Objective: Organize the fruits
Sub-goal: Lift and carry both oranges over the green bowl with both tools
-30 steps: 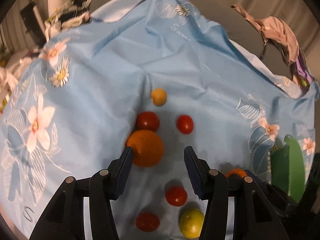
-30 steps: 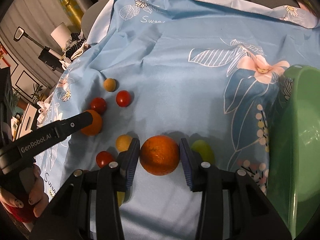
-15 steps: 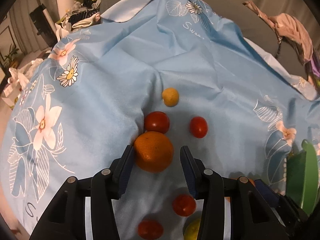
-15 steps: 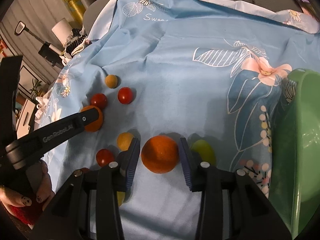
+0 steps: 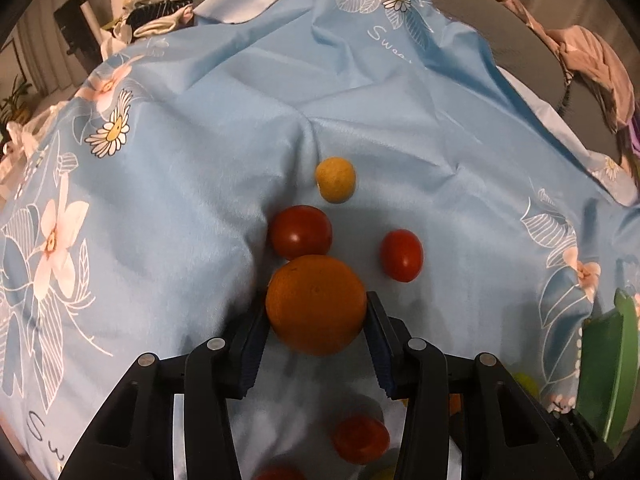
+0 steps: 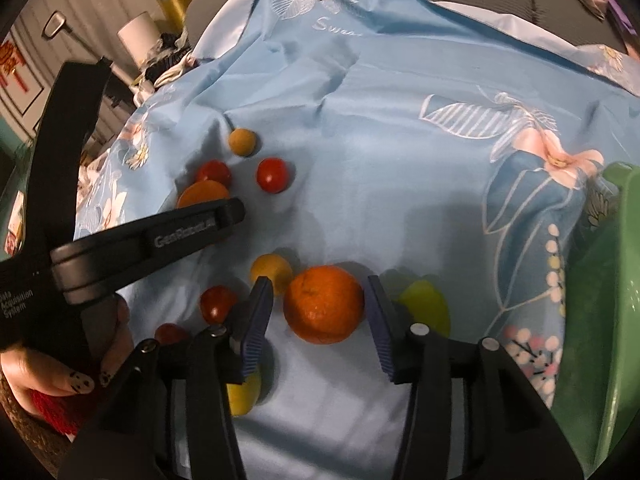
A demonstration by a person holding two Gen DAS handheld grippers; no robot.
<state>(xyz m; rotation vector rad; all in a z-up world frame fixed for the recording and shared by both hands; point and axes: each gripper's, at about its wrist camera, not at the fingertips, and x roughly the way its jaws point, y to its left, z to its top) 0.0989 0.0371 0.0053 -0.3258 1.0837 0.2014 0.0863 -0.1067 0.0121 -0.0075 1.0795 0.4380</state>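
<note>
My left gripper (image 5: pixel 316 316) has just closed its pads on the far orange (image 5: pixel 316 304), ready to lift it off the cloth (image 5: pixel 168 184). My right gripper (image 6: pixel 320 312) has just eased apart; the near orange (image 6: pixel 323 304) sits loose between its pads, short of the green bowl (image 6: pixel 600 320) at right.

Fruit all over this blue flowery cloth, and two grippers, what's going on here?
A person is sorting fruit with a gripper in each hand. The left gripper has closed its pads on an orange beside a red tomato. The right gripper straddles a second orange; its jaws have just been opening and no longer touch it. A green bowl waits at the right edge. Tomatoes and yellow fruit lie scattered on the blue cloth.
</note>
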